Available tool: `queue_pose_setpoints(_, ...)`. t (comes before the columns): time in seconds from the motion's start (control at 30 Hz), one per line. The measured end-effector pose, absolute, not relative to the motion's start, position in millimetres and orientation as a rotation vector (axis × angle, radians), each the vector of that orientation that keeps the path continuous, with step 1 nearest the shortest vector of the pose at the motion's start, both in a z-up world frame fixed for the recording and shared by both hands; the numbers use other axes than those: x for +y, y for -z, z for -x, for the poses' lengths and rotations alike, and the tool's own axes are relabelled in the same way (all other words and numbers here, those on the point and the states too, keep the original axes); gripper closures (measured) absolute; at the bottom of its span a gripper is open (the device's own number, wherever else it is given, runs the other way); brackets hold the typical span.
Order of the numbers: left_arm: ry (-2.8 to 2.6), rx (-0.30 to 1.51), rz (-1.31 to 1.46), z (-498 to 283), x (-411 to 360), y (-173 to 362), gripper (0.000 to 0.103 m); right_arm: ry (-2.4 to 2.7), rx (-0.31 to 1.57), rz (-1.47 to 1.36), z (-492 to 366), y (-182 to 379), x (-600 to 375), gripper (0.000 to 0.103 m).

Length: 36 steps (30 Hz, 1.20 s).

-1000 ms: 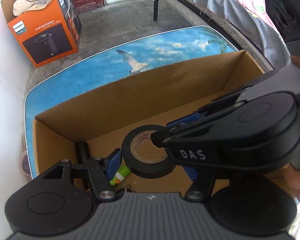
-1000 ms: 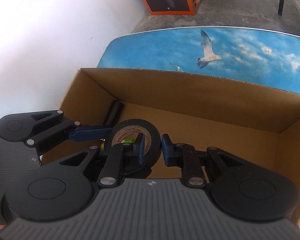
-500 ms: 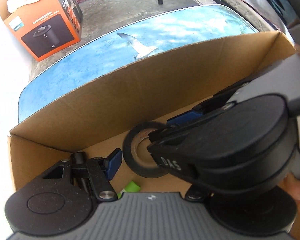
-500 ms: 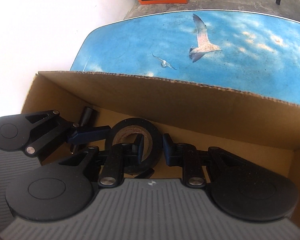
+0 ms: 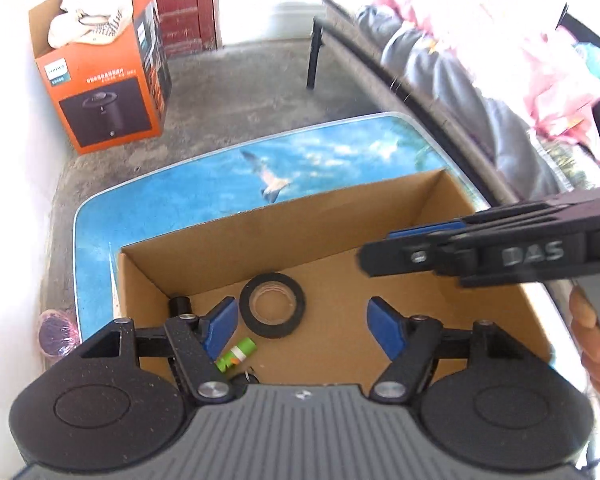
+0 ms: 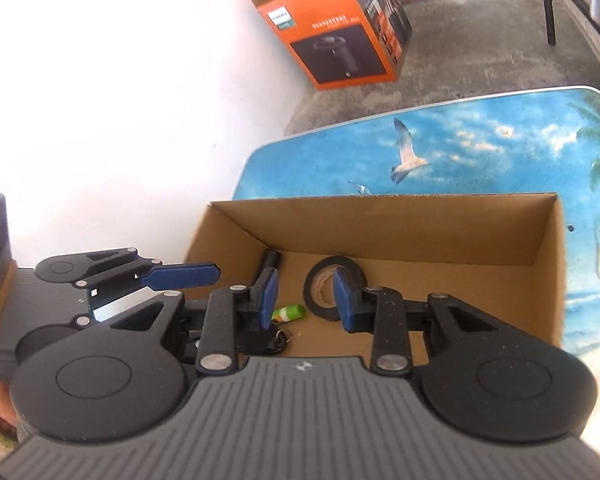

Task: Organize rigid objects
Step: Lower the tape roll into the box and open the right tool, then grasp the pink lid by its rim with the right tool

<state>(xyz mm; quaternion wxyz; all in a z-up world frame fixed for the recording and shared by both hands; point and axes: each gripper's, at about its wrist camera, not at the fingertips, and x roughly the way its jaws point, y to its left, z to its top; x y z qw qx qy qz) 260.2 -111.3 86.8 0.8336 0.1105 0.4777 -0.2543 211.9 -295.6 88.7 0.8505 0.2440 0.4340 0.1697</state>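
Note:
A roll of black tape (image 5: 272, 305) lies flat on the floor of an open cardboard box (image 5: 284, 216); it also shows in the right wrist view (image 6: 320, 284). A green-and-white tube (image 5: 237, 354) and a black cylinder (image 5: 179, 304) lie near the box's left end. My left gripper (image 5: 302, 328) is open and empty above the box. My right gripper (image 6: 302, 300) is open and empty, raised above the box; it shows from the side in the left wrist view (image 5: 460, 248).
The box stands on a blue table printed with sky and gulls (image 5: 180, 184). An orange product carton (image 5: 104, 80) stands on the concrete floor by the white wall. A bench with clothes (image 5: 480, 92) is at the right. A small keyring (image 6: 282, 338) lies in the box.
My right gripper let go of the black tape roll, which now lies flat in the box. Both grippers have risen and pulled back, and the right one has opened wider.

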Motion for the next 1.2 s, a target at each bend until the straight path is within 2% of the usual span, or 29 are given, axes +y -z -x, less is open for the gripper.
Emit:
queue_pose_setpoints(0.1,0.554,0.951,-0.193,-226,-93,-113,0.028,-0.372,0.817,-0.532,-162,-115,-307,0.073)
queue_pose_setpoints(0.23,0.568,0.860,-0.137,-173,-69,-131,0.021,-0.394,0.707,-0.542,-92,-135,-312,0.071)
queue_pose_setpoints(0.43,0.502,0.820,-0.043,-105,-21,-99,0.017,-0.429,0.680,-0.556,-16,-108,-289,0.068)
queue_pose_setpoints(0.57,0.448,0.880,-0.032,-84,-8,-57,0.017,-0.437,0.765,-0.538,-7,-69,-254,0.063)
queue_pose_setpoints(0.77,0.373,0.967,-0.117,-59,1,-2,0.017,-0.455,0.907,-0.514,-13,-21,-200,0.063)
queue_pose_setpoints(1.2,0.374,0.978,-0.187,-58,-5,44,0.017,-0.411,1.009,-0.428,-45,17,-139,0.063)
